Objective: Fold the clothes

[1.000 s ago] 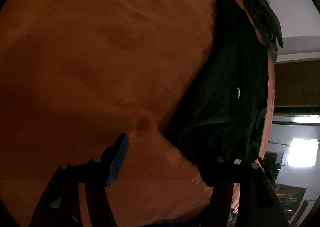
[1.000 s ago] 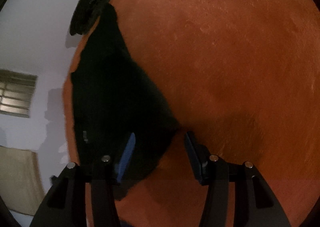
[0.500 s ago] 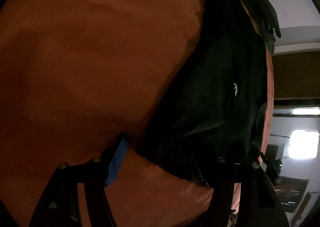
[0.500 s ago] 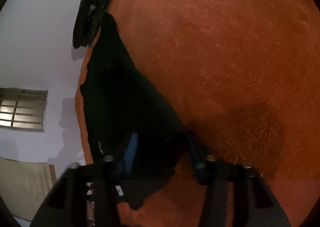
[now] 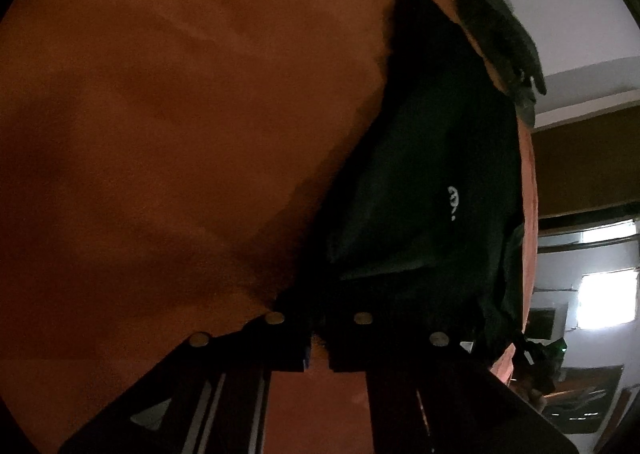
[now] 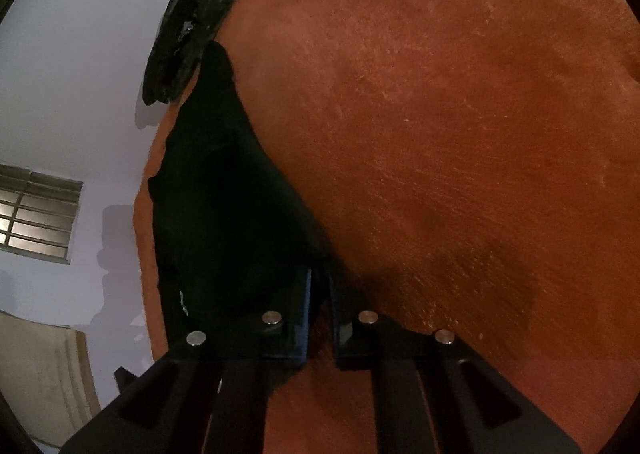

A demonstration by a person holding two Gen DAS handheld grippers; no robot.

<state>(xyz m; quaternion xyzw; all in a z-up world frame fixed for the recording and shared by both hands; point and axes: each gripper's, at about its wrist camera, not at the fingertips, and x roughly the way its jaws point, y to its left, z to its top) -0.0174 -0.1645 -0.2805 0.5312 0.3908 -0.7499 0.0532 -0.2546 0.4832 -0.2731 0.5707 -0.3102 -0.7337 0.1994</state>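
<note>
A black garment (image 5: 420,182) with a small white logo lies on an orange blanket (image 5: 180,114), stretching toward the far edge. My left gripper (image 5: 318,338) is shut on the garment's near corner. In the right wrist view the same black garment (image 6: 224,206) runs along the blanket's (image 6: 460,134) left edge. My right gripper (image 6: 320,318) is shut on its near corner. Both pinched edges are dark and partly hidden between the fingers.
A dark grey folded cloth (image 5: 504,50) lies at the far edge of the blanket; it also shows in the right wrist view (image 6: 184,38). A white wall and a window (image 6: 36,214) are beyond the left edge. A bright window (image 5: 606,298) is at the right.
Both grippers moved onto the black garment's near corners and closed from wide open to shut on the fabric.
</note>
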